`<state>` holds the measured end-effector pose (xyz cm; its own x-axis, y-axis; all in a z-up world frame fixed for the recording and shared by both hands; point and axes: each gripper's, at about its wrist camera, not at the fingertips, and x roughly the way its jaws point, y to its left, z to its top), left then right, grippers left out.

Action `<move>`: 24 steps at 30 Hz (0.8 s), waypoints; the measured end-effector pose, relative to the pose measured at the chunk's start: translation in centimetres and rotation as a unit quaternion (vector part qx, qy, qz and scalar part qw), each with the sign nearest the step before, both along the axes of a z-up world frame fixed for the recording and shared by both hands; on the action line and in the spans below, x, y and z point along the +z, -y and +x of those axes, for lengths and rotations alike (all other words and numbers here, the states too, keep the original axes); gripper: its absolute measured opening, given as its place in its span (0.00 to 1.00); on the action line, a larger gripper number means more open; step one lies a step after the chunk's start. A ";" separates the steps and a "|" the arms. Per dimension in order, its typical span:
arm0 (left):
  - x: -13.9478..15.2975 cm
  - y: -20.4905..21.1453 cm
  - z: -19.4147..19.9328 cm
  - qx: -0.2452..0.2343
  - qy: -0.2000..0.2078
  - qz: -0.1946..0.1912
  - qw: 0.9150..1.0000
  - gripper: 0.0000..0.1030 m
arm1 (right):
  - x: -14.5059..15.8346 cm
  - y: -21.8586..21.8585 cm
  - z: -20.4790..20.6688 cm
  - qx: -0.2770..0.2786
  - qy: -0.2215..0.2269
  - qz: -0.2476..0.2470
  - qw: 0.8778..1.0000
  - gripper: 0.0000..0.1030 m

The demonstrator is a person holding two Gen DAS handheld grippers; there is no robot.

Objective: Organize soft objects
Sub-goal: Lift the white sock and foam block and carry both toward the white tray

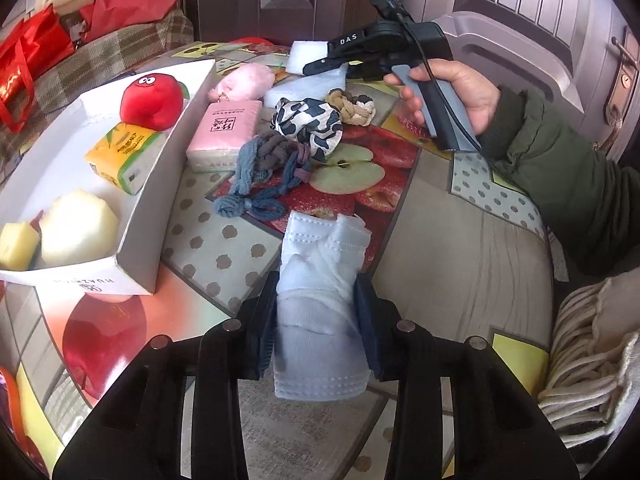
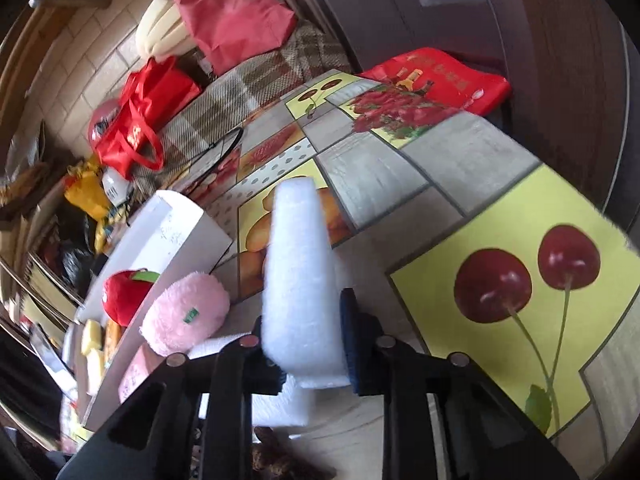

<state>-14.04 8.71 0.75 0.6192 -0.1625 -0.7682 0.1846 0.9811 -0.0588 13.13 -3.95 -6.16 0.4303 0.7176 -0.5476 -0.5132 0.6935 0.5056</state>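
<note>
At the left, the white box (image 1: 136,216) is holding a red plush apple (image 1: 152,96), a yellow tissue pack (image 1: 124,158) and pale foam pieces (image 1: 78,234). Beside it, a pink tissue pack (image 1: 224,136) and knotted fabric pieces (image 1: 264,172) are lying on the fruit-print tablecloth (image 1: 440,248). The left gripper (image 1: 316,320) is pressing its fingers on a folded white mask (image 1: 320,264). Further right, the right gripper (image 2: 306,344) is squeezing a white foam block (image 2: 298,268) above the table.
</note>
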 end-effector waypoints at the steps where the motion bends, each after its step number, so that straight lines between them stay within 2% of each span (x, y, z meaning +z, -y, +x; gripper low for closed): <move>1: 0.0 0.2 0.0 -0.002 0.001 0.005 1.000 0.34 | 0.0 0.1 0.0 -0.001 -0.001 0.003 1.000 0.19; 4: 0.2 0.5 -0.1 -0.008 0.006 0.014 1.000 0.34 | 0.1 0.4 -0.4 -0.003 0.002 0.018 1.000 0.19; 7: 1.0 0.3 -0.4 -0.004 0.026 0.001 1.000 0.34 | 0.4 0.7 -0.7 -0.006 0.010 0.029 1.000 0.19; 10: 2.5 -0.2 -0.5 0.007 0.058 -0.015 0.998 0.34 | 0.6 1.1 -0.9 -0.013 0.019 0.042 0.999 0.19; 15: 6.7 -1.7 0.8 0.046 0.121 0.008 0.992 0.34 | 2.0 1.8 -2.2 -0.029 0.065 0.058 0.996 0.19; 20: 11.1 -4.4 2.5 0.091 0.191 0.012 0.977 0.34 | 4.0 2.3 -4.9 -0.022 0.102 0.101 0.989 0.19; 24: 12.7 -7.4 3.7 0.159 0.236 0.010 0.959 0.34 | 6.8 1.6 -7.8 0.003 0.145 0.126 0.981 0.19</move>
<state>-10.37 16.09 13.48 0.9144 0.1044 -0.3912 -0.1229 0.9922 -0.0226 5.36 -5.59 0.61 0.5367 0.8178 -0.2077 -0.6651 0.5615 0.4923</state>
